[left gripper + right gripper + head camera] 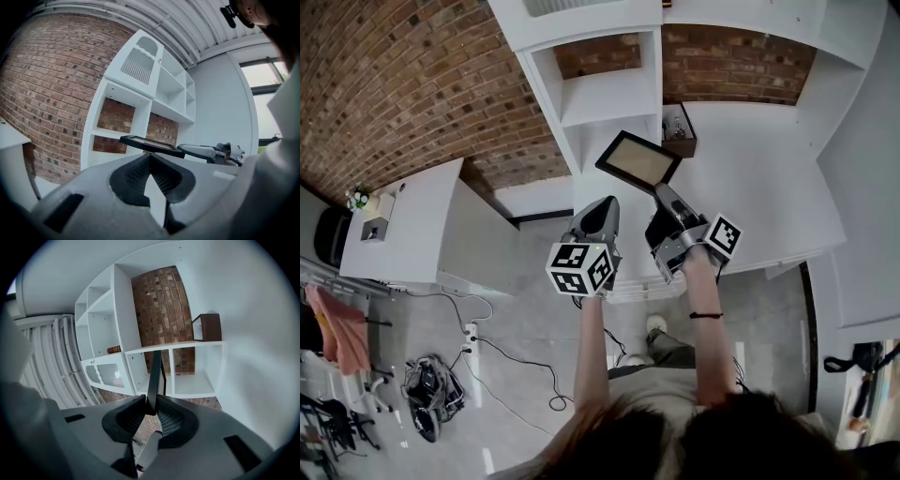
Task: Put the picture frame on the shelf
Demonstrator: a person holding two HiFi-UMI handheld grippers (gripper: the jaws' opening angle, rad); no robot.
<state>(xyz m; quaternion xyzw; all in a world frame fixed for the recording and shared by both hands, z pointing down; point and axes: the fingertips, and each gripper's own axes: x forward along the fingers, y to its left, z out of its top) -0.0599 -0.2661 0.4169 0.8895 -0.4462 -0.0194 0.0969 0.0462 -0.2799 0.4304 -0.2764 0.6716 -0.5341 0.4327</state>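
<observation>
A black picture frame (639, 159) with a tan face hangs in the air in front of the white shelving unit (609, 94). My right gripper (663, 194) is shut on its near edge. In the right gripper view the frame (154, 373) stands edge-on between the pads (168, 420), and the open shelf compartments (192, 383) lie straight beyond it. My left gripper (605, 206) is just left of the frame, apart from it, with its jaws shut on nothing. From the left gripper view the frame (150, 144) lies flat above the closed left gripper (150, 157).
A small dark brown box (680, 133) sits on a shelf board just right of the frame. A book (114, 349) lies in a higher compartment. Brick wall (422, 84) backs the shelving. A white desk (403, 225) stands at the left, with cables (487, 352) on the floor.
</observation>
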